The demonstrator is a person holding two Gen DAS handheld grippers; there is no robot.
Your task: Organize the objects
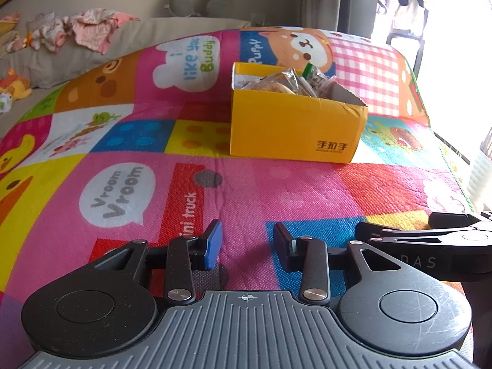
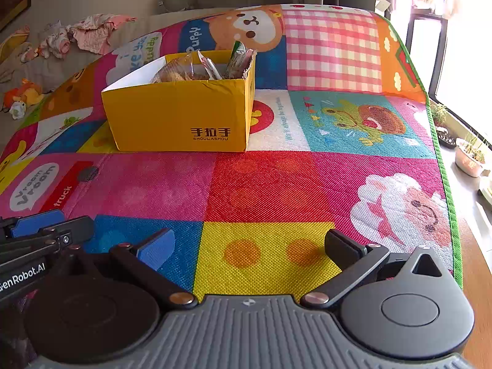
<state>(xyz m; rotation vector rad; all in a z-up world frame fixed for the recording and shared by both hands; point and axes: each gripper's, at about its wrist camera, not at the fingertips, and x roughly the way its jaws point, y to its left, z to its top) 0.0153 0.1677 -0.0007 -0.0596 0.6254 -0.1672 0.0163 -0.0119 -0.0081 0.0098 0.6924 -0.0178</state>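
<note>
Home living room, cartoon play mat [image 2: 276,184], baby clothes [image 1: 83,30] on sofa, plush toy [image 2: 26,95]

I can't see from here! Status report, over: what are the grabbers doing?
Left gripper open, empty. Right gripper open, empty. Yellow box holds snack packets. Nothing blocking.

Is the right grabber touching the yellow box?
Apart. In the right wrist view, the right gripper hangs open near the camera, and a wide stretch of bare play mat lies between its fingers and the yellow box.
</note>
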